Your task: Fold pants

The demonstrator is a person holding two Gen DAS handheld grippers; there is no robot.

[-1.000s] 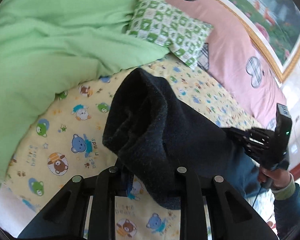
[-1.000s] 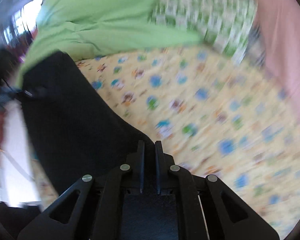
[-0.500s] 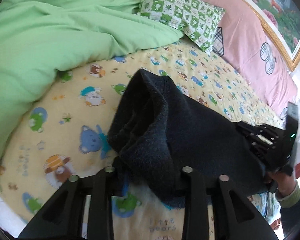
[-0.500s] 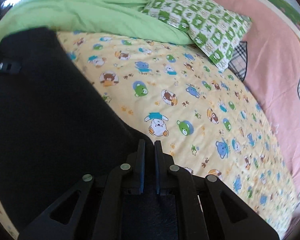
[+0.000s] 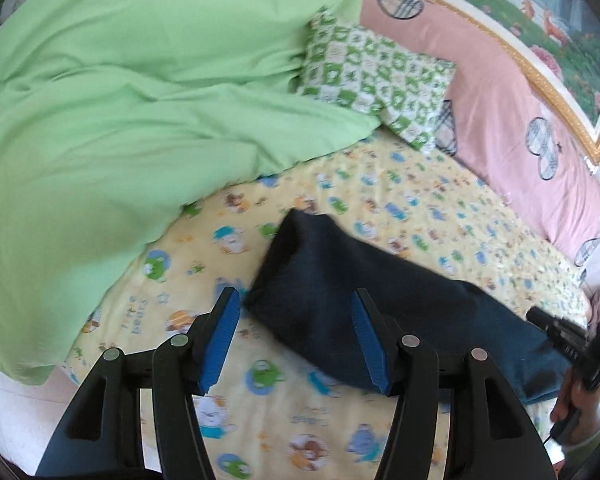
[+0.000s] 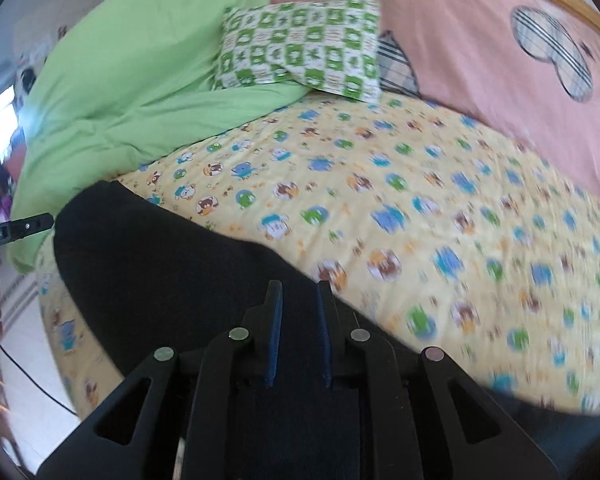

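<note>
Left hand-held gripper (image 5: 296,334): fingers wide apart, gripping nothing.
Right hand-held gripper (image 6: 298,320): fingers slightly parted above cloth.
Dark navy fleece pants (image 5: 380,304): lying on yellow bear-print bed sheet (image 5: 440,216).

1. The bed (image 5: 440,216) wears a yellow sheet printed with cartoon bears.
2. Dark pants (image 5: 364,300) lie flat on it.
3. A green duvet (image 5: 140,120) and checked pillow (image 5: 372,80) rest there too.

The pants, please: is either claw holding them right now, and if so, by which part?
Neither holds the pants. The left claw is wide open, and the right claw stands slightly open above them.
</note>
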